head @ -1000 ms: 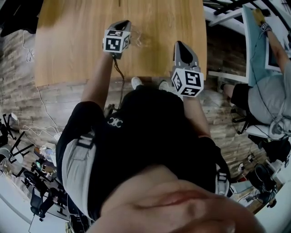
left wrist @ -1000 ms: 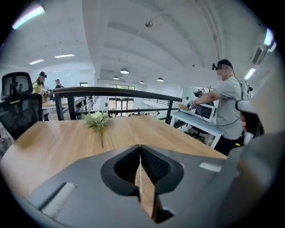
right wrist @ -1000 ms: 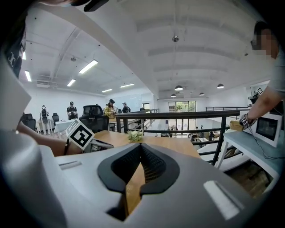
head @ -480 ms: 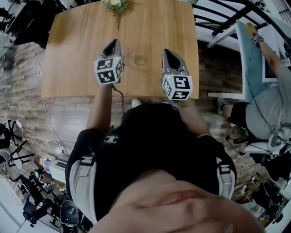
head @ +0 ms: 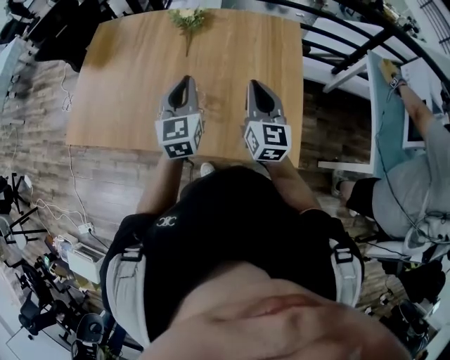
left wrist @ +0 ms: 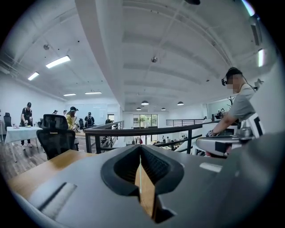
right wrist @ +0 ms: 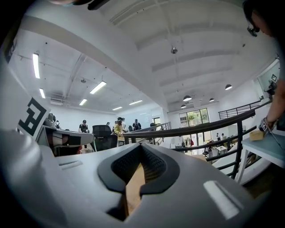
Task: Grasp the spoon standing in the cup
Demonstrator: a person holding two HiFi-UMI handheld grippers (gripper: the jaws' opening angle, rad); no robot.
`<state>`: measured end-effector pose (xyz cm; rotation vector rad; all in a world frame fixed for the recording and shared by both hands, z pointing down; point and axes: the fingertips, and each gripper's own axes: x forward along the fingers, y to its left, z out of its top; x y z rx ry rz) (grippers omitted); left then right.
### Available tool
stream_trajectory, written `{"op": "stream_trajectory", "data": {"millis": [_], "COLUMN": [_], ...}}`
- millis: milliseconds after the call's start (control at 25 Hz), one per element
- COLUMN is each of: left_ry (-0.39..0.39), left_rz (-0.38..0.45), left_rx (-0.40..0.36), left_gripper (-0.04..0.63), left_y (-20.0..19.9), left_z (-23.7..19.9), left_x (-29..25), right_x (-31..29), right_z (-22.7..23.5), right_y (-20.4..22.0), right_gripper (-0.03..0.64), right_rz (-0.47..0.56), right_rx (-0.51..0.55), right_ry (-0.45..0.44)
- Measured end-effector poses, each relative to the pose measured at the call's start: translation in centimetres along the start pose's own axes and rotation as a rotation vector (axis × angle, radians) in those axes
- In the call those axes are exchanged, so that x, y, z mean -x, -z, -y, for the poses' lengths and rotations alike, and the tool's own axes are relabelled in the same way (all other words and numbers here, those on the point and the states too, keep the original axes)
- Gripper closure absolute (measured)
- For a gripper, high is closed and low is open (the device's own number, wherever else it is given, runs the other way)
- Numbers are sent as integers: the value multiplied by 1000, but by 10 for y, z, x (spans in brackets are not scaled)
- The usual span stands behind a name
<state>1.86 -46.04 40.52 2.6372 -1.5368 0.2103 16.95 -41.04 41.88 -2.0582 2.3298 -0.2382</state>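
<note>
Neither a cup nor a spoon shows clearly in any view. In the head view my left gripper [head: 184, 86] and right gripper [head: 254, 87] are held side by side over the near part of the wooden table [head: 126, 77], both pointing away from me. The left gripper view has the left gripper [left wrist: 140, 149] with its pads pressed together and nothing between them. The right gripper [right wrist: 143, 154] likewise has its pads meeting, with only table wood showing below them. Both gripper views look level across the room, over the table.
A small bunch of flowers [head: 187, 17] lies at the table's far edge. A black railing [head: 351, 49] runs past the table's right side, and a seated person [head: 415, 176] works at a desk beyond it. An office chair [left wrist: 55, 133] stands far left.
The head view has tilted, so more of the table and the flowers have come into sight. Both grippers have drawn level with each other and closer together; their jaws stay shut.
</note>
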Motion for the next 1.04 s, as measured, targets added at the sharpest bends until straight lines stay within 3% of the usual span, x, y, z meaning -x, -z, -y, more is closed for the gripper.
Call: {"op": "stream_trajectory", "data": {"millis": [520,720,1040], "left_ry": [-18,-14,-1], "left_rz": [-21,-62,-58], "left_rx": [-37,-12,-30], "left_gripper": [580,579,580], "left_y": [16,32,23], "left_z": [51,42,46], "left_x": [13,11,25], "right_x": [28,29,42], "right_z": [2,-11,-15], "right_y": [0,7,9], "right_gripper": [618,618,618], "right_rz": [-3,-9,-29], "right_rx": [10,-2,-24], "right_ry": [-63,-102,-99]}}
